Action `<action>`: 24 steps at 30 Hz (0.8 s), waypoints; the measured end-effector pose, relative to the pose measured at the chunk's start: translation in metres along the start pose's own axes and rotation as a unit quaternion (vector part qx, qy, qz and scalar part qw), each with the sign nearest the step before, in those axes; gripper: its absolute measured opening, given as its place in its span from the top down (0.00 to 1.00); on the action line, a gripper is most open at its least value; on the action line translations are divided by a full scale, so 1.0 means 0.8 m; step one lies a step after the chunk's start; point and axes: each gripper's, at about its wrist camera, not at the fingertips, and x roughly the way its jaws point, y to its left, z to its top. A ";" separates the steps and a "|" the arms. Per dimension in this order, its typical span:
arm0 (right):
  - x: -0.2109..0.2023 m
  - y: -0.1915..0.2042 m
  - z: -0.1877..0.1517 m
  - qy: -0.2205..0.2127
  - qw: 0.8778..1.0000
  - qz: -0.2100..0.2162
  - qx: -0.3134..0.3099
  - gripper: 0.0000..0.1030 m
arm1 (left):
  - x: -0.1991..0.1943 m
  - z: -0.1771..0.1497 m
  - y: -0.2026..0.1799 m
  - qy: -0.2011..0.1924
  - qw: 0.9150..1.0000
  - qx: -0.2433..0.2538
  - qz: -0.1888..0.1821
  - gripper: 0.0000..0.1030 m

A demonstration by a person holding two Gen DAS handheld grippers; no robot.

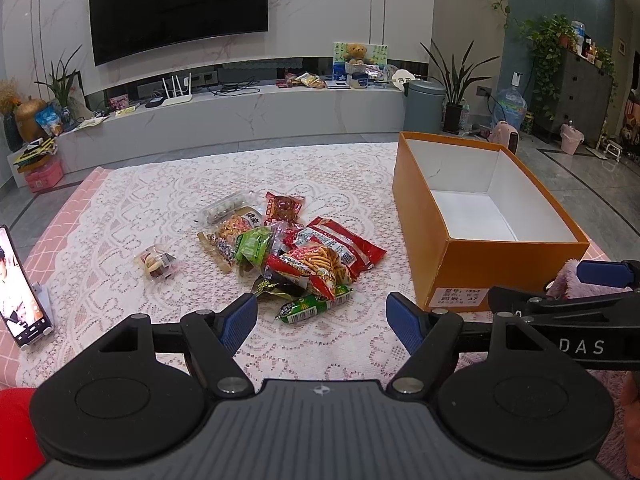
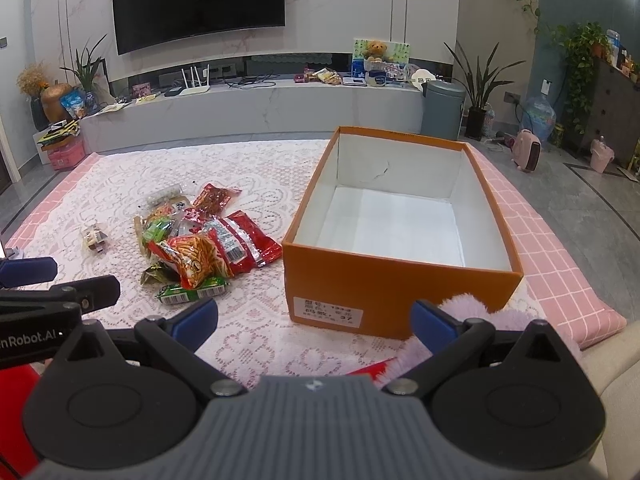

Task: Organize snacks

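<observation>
Both claws spread apart, gripping nothing: left claw [image 1: 322, 316], right claw [image 2: 314, 318]. Snack pile [image 1: 288, 252] sits mid-table on white lace cloth [image 1: 160, 200] over pink grid cover; orange box [image 2: 400, 276] just right of it, label reads "37". Claw bodies marked "DAS", "nRobot.AI". TV [image 1: 178, 4] on marble wall.

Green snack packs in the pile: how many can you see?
2. One green pack sits mid-pile left of the red bags; a green tube pack lies at the near edge. Others may be buried underneath.
</observation>
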 end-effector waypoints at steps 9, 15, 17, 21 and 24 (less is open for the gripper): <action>0.000 0.001 -0.001 0.000 1.000 -0.001 -0.001 0.03 | 0.001 -0.002 -0.001 0.000 1.000 0.000 0.000 0.16; 0.001 0.001 -0.001 0.001 1.000 -0.001 0.001 0.03 | 0.001 -0.003 -0.002 0.001 1.000 -0.001 -0.001 0.16; 0.001 0.001 -0.001 0.001 1.000 -0.001 0.001 0.03 | 0.001 -0.002 -0.002 0.001 1.000 -0.001 -0.001 0.16; 0.002 0.001 -0.002 0.001 1.000 0.001 0.000 0.03 | 0.001 -0.004 -0.003 0.001 1.000 0.000 0.000 0.16; 0.004 0.004 -0.002 0.003 1.000 0.003 -0.002 0.03 | 0.002 -0.005 -0.001 0.000 1.000 -0.003 0.000 0.16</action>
